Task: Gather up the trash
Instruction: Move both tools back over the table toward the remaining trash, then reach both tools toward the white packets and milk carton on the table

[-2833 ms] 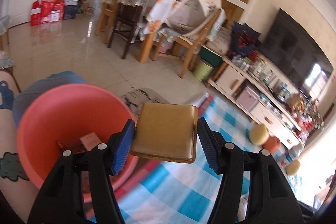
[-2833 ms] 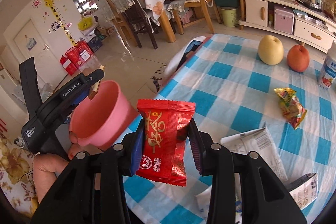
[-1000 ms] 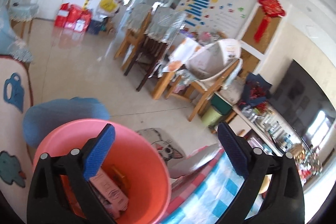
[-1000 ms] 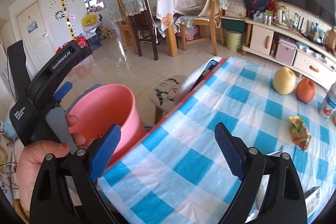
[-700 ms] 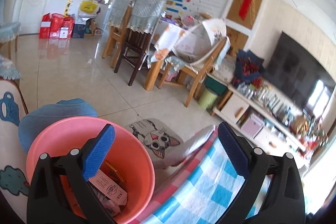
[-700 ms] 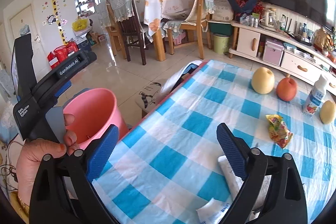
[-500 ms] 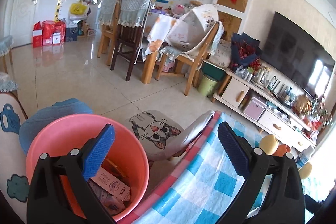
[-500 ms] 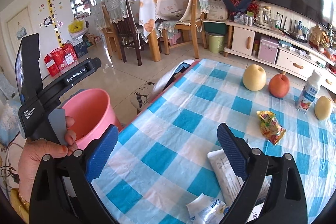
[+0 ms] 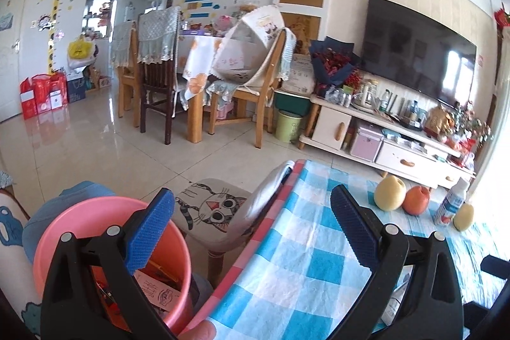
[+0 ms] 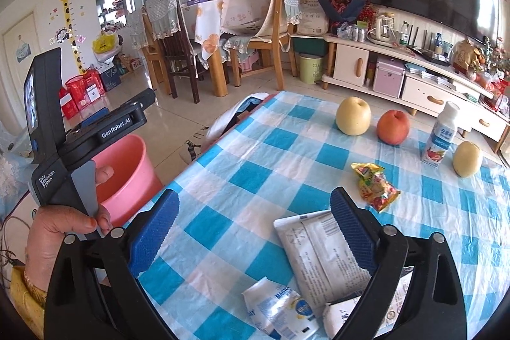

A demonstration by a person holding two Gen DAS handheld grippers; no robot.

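Both grippers stand wide open and hold nothing. The left gripper hangs over the table edge, the pink bin under its left finger with boxes and wrappers inside. The right gripper faces the table: a white wrapper lies by its right finger, a crumpled packet between the 2 fingers, a yellow snack bag beyond. This looks like the reach for more trash; next, lower onto the white wrapper and close.

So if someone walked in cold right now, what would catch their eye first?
Probably the blue checked tablecloth with white wrappers crumpled near the open right gripper and a bright snack packet beyond. Next, the pink bucket off the table's edge, under the open left gripper.
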